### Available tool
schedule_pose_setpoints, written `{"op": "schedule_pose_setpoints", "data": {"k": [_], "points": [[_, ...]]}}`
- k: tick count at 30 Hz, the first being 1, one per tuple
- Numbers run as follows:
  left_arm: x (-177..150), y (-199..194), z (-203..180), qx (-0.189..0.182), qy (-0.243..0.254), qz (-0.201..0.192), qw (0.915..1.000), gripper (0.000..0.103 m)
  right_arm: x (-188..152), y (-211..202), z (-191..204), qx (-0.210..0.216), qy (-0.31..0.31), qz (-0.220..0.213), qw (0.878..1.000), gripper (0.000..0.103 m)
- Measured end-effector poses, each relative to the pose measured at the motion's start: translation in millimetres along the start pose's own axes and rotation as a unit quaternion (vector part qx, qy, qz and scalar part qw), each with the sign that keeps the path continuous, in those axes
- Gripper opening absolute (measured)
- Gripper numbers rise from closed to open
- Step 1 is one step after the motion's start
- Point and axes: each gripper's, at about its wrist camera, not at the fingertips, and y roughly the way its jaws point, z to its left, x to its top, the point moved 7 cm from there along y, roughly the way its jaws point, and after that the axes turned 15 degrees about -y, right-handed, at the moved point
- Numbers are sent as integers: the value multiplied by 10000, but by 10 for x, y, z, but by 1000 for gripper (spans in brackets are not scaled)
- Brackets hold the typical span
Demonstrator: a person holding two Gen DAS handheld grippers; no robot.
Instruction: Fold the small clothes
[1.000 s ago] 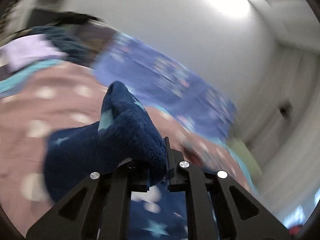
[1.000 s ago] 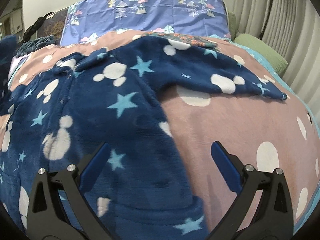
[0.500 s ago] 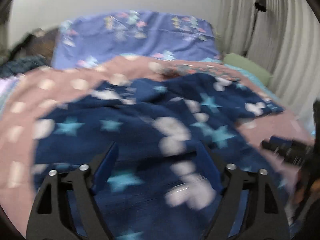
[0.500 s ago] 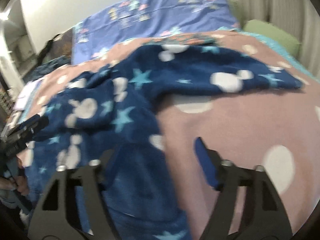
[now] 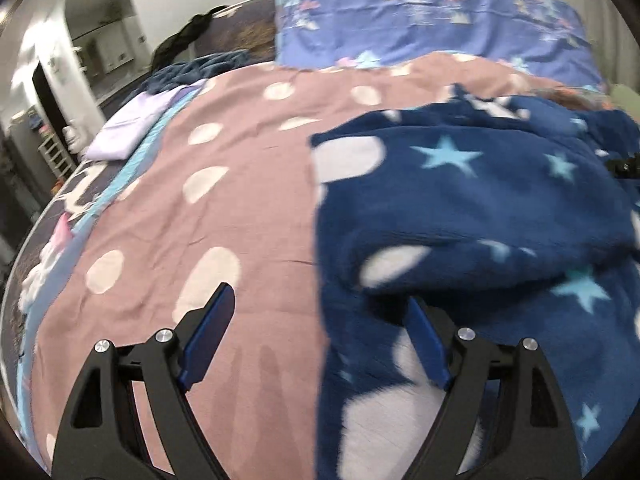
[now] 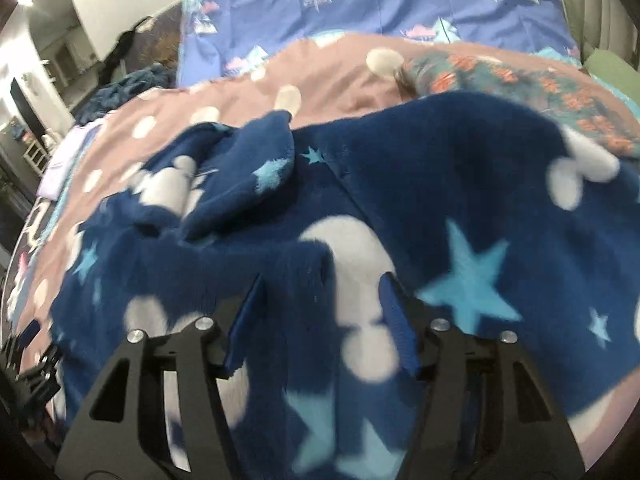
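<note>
Navy fleece garment (image 6: 460, 184) seemingly between closing right gripper (image 6: 320, 316) pads

left wrist: close, angled down bedward | right wrist: likewise | shared: navy fleece garment (image 5: 480, 208), pink spotted bedspread (image 5: 240, 160)

No readable text, label, brand, number or sign appears in either wrist view. The navy fleece garment (image 6: 400, 208) ahead of the fingers carries only stars and pale blobs, and the purple sheet (image 5: 420, 20) beyond it carries only small printed trees and clouds.
</note>
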Motion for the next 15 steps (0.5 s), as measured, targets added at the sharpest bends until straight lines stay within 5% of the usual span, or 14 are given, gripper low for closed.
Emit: {"op": "schedule_pose_setpoints", "data": {"k": [1,6,10,13,15], "points": [[3,27,17,48,-13,-3,10000,85,40,-3,52,16,-95,-16,10000,9],[-36,66,36,122,-44,-64,9999,88,293,-589,-106,-552,59,-1024,9932,10],[-53,73,-1,225,23,-98,9997,89,125,-144,-368,-875,-46,-195,9960,24],[-68,41,8,149,-37,-91,9998,89,33,-342,-423,-670,280,-668,9951,37],[-63,22,17,96,-78,-95,9999,89,-26,-612,-283,-149,254,-1031,9942,37]]}}
